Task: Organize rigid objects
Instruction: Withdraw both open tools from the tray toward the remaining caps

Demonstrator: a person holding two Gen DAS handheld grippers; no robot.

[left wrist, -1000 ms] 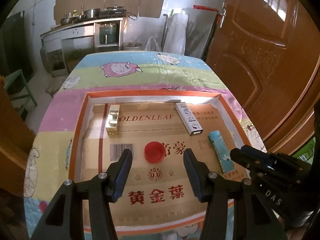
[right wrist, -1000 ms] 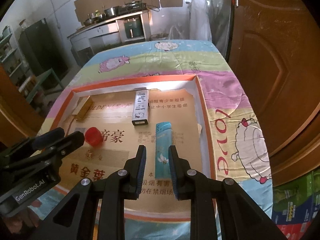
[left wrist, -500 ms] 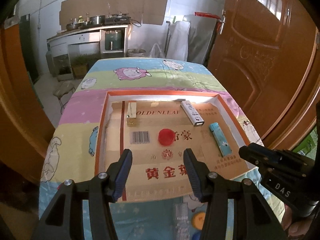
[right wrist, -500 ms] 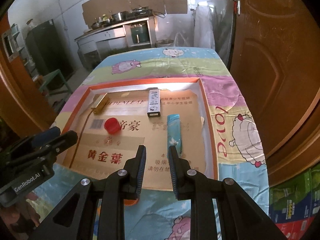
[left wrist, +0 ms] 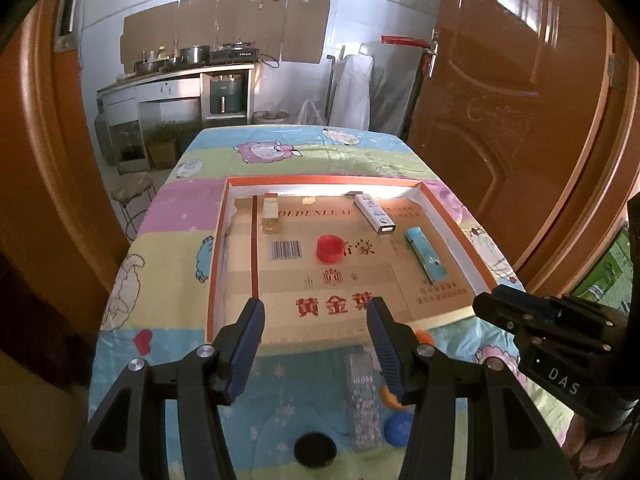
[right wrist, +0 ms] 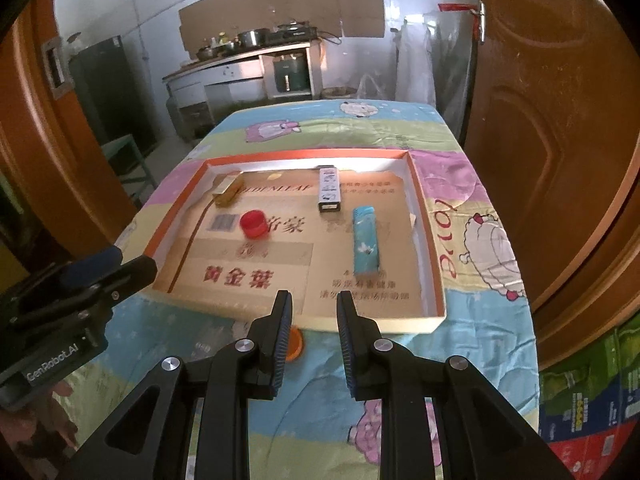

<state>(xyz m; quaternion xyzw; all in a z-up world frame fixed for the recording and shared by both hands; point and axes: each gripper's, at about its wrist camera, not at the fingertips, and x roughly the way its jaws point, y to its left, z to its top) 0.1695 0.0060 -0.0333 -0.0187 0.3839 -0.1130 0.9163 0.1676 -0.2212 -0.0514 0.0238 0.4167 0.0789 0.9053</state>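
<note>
I see a table under a pastel cartoon-sheep cloth, a shallow orange-rimmed cardboard tray flat on it, nearer me on the cloth a silvery patterned slim box, blue round cap, black round cap, orange round cap partly hidden.

Both wrist views look steeply down along their fingers, from just off the near end of the table. Both share the orange-rimmed tray at mid-frame, kitchen counter beyond.

The cardboard sheet reads "黄金葉"; the right claw "DAS", the left claw "GenRobot.AI".
</note>
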